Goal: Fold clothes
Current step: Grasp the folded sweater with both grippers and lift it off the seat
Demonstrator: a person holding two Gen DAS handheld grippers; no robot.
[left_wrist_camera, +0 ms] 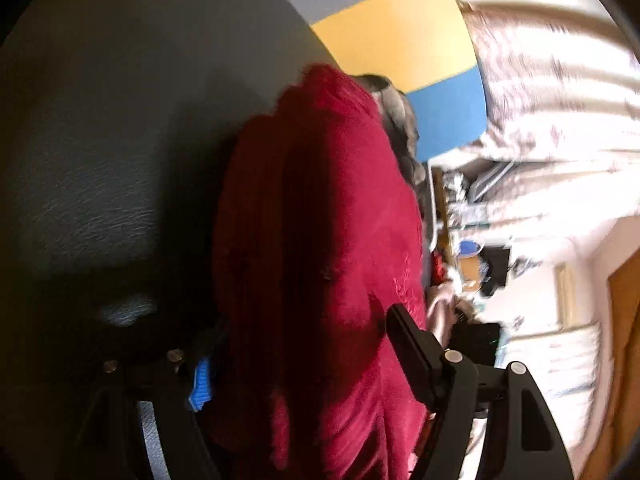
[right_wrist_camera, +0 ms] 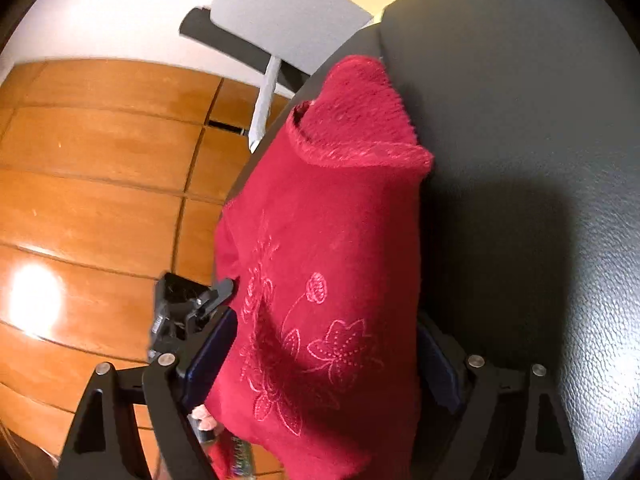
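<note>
A red knitted sweater [left_wrist_camera: 320,240] with embroidered flowers fills the middle of both wrist views and lies partly on a dark grey leather surface [left_wrist_camera: 100,140]. My left gripper [left_wrist_camera: 304,360] is shut on a bunched fold of the sweater; its right finger [left_wrist_camera: 412,356] shows, and the left one is in shadow. My right gripper [right_wrist_camera: 324,364] is shut on the sweater [right_wrist_camera: 332,240] near the flower embroidery, with fabric between both pads. The ribbed hem or cuff [right_wrist_camera: 360,120] points away from the right gripper. The other gripper shows at the sweater's left edge [right_wrist_camera: 188,312].
The grey leather surface [right_wrist_camera: 520,120] spreads to the right in the right wrist view. A wooden floor [right_wrist_camera: 100,200] lies to the left, with a grey chair [right_wrist_camera: 280,12] beyond. A yellow and blue panel [left_wrist_camera: 420,60], curtains [left_wrist_camera: 560,100] and cluttered shelves [left_wrist_camera: 472,240] show past the sweater.
</note>
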